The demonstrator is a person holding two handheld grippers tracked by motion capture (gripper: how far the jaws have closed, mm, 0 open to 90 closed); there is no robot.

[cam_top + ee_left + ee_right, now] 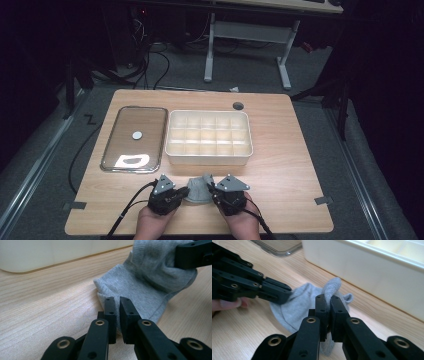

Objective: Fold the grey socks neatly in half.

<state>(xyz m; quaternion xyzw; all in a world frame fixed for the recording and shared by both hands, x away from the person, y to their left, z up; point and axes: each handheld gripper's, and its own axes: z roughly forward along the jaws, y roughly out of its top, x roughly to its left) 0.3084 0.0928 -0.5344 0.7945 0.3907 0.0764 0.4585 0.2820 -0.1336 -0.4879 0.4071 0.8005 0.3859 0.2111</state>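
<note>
Centrally, near the table's point(280, 165) front edge, a grey sock point(198, 191) lies bunched just before a white tray point(208, 159). Its long axis seems to run left to right between the grippers. Both forearms enter from below, each hand angled inward. Left gripper point(117, 305) clamps the sock's near edge. Right gripper point(327, 305) pinches a raised fold of the sock. A clear lid point(134, 139) sits left of the tray.

Bare wooden table point(295, 165) right and left of the hands; white compartment box point(208, 159) close ahead.
</note>
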